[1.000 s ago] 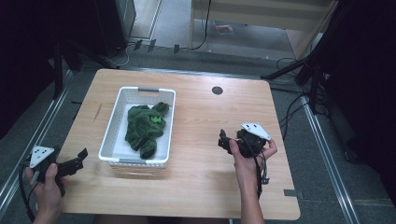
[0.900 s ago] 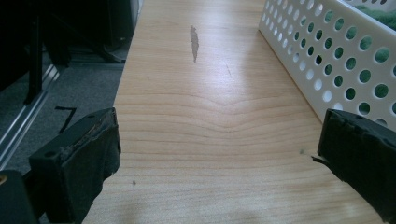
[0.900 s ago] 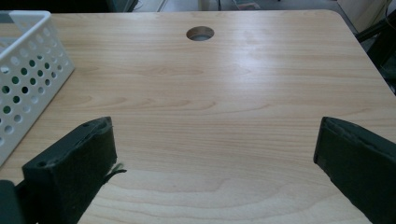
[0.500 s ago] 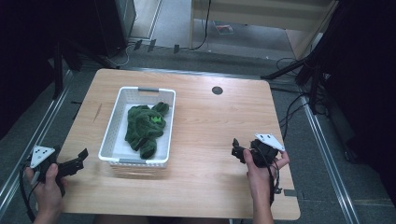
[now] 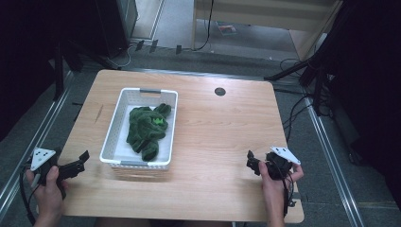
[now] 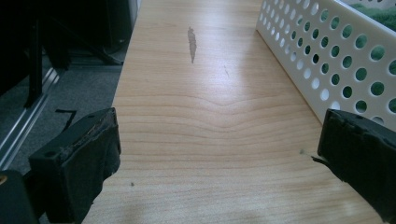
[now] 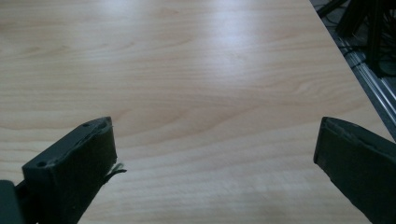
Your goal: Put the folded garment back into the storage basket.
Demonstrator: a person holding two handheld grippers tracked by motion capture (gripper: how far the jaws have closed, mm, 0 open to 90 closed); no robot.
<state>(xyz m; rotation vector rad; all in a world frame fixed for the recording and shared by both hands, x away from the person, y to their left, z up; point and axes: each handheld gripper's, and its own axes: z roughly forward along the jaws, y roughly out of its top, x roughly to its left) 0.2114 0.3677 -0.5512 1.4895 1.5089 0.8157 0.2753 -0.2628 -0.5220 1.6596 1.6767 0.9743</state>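
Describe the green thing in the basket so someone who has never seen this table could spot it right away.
On the left half of the light wooden table stands a white perforated plastic basket. Inside it lies a crumpled dark green cloth, bunched in a heap. It is the only soft, green thing on the table, and the only thing in the basket.

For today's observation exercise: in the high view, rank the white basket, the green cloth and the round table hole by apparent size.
1. White basket
2. Green cloth, lying inside the basket
3. Round table hole, clearly the smallest
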